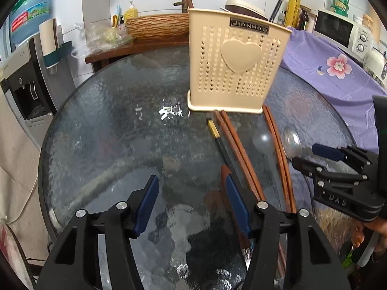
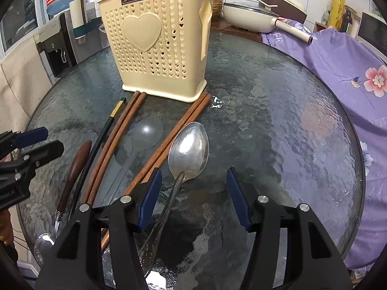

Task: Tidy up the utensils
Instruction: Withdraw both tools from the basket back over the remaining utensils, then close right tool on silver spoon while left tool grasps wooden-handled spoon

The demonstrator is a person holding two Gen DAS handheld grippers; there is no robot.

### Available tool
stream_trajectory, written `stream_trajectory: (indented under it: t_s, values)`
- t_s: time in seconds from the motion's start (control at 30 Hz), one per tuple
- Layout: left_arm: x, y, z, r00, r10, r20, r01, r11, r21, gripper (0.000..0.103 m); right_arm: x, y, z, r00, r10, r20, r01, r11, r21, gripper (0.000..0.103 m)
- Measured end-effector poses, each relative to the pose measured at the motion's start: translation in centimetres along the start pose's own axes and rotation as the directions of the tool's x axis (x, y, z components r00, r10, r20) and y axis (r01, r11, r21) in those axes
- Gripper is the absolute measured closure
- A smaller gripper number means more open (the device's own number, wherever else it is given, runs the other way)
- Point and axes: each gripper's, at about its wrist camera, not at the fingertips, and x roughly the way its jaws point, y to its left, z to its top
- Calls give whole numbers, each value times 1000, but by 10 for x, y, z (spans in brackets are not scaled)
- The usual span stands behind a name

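A cream perforated utensil holder (image 1: 232,60) (image 2: 157,43) stands upright on the round glass table (image 1: 108,120) (image 2: 290,120). In front of it lie two pairs of brown chopsticks (image 1: 239,149) (image 2: 113,140), a black chopstick with a gold end (image 1: 216,133) (image 2: 104,133), a wooden-handled utensil (image 1: 225,171) (image 2: 75,166) and a metal spoon (image 1: 292,142) (image 2: 188,149). My left gripper (image 1: 192,193) (image 2: 36,142) is open over bare glass, its right finger over the wooden handle. My right gripper (image 2: 193,188) (image 1: 312,154) is open, with the spoon's neck lying between its fingers near the left pad.
A purple flowered cloth (image 1: 326,72) (image 2: 338,60) covers the surface right of the table. A water dispenser (image 1: 26,84) stands at the left. A cream pan (image 2: 251,17), a microwave (image 1: 338,29) and a wooden basin (image 1: 157,25) lie behind. A small spoon (image 2: 43,241) lies near the table's front edge.
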Motion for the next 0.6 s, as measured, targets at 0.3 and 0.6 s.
stream_trajectory:
  t_s: [0.3,0.6]
  values:
    - [0,-6,-12,999,-20,-27,20,1000,18,52,6,4,2,1000,-22,-18,22,1000,0,47]
    - [1,-13,-16,998,-43,-47,44,999,29,54,14,3,12,1000,-10,-24,11,999,32,47]
